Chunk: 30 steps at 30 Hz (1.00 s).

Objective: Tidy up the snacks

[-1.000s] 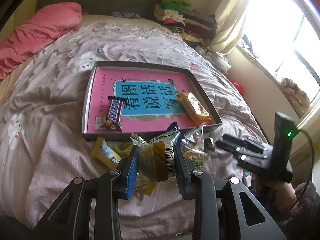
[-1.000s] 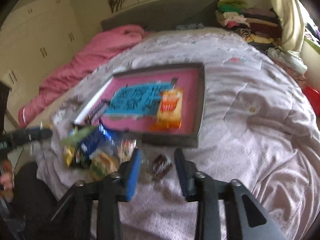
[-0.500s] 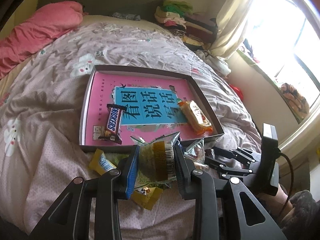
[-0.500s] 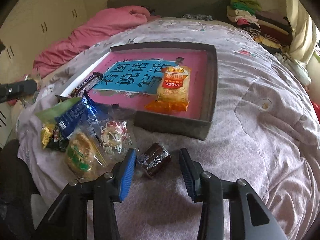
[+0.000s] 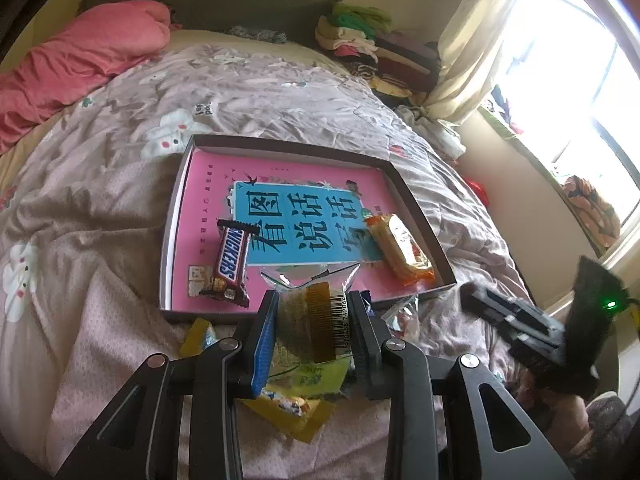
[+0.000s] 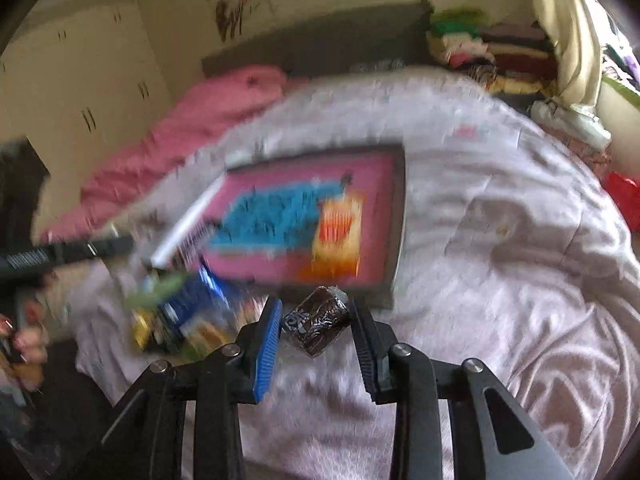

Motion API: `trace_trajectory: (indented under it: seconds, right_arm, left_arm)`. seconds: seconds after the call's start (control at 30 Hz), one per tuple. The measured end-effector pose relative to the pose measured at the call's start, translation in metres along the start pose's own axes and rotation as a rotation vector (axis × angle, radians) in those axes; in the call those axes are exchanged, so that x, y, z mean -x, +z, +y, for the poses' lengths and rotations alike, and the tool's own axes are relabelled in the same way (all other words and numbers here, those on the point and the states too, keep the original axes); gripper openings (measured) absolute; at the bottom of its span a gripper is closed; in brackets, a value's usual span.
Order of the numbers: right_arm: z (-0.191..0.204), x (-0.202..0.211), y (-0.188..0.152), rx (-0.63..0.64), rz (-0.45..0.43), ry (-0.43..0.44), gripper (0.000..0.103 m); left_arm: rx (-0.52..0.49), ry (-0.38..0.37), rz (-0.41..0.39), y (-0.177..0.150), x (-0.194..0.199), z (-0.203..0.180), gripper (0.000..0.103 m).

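Note:
A dark tray (image 5: pixel 176 208) with a pink and blue printed base lies on the bed. In it are a Snickers bar (image 5: pixel 230 262) and an orange wafer pack (image 5: pixel 400 250). My left gripper (image 5: pixel 312 324) is shut on a clear-wrapped pastry (image 5: pixel 308 320) with a barcode, held just before the tray's near edge. My right gripper (image 6: pixel 316 326) is shut on a small brown chocolate cake (image 6: pixel 318 320), lifted above the quilt near the tray (image 6: pixel 396 216). The right wrist view is blurred. The right gripper also shows in the left wrist view (image 5: pixel 516 320).
Loose snacks lie on the quilt under my left gripper: yellow packs (image 5: pixel 288 404) and a clear pack (image 5: pixel 402 318). In the right wrist view a blue pack (image 6: pixel 196 300) lies in that pile. A pink blanket (image 5: pixel 80 56) lies far left, folded clothes (image 5: pixel 372 48) far right.
My right gripper closed on the brown cake and lifted it off the quilt. My left gripper, still holding the pastry, moved toward the tray.

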State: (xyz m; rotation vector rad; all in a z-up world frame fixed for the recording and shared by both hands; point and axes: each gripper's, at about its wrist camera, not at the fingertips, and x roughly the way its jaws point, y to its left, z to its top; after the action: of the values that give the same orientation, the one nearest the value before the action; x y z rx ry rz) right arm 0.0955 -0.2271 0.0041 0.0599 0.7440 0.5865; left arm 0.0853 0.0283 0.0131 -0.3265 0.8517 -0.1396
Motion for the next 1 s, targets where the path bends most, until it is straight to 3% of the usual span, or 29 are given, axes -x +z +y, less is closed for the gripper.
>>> trace_trajectory:
  seconds: [0.17,0.53,1.0]
  right_arm:
    - [-0.001,0.002,0.019,-0.022,-0.058,-0.005,0.035]
    - [-0.003,-0.023,0.032,-0.003,-0.038,-0.093,0.035]
    - [-0.012,-0.044,0.035,0.005,0.003,-0.191,0.035]
  left_arm:
    - [-0.01,0.02,-0.021,0.011,-0.006,0.001,0.034]
    - [0.005,0.046,-0.024,0.031,-0.035,0.009,0.034]
    - [-0.052,0.051,0.033,0.028,-0.067,0.0,0.034]
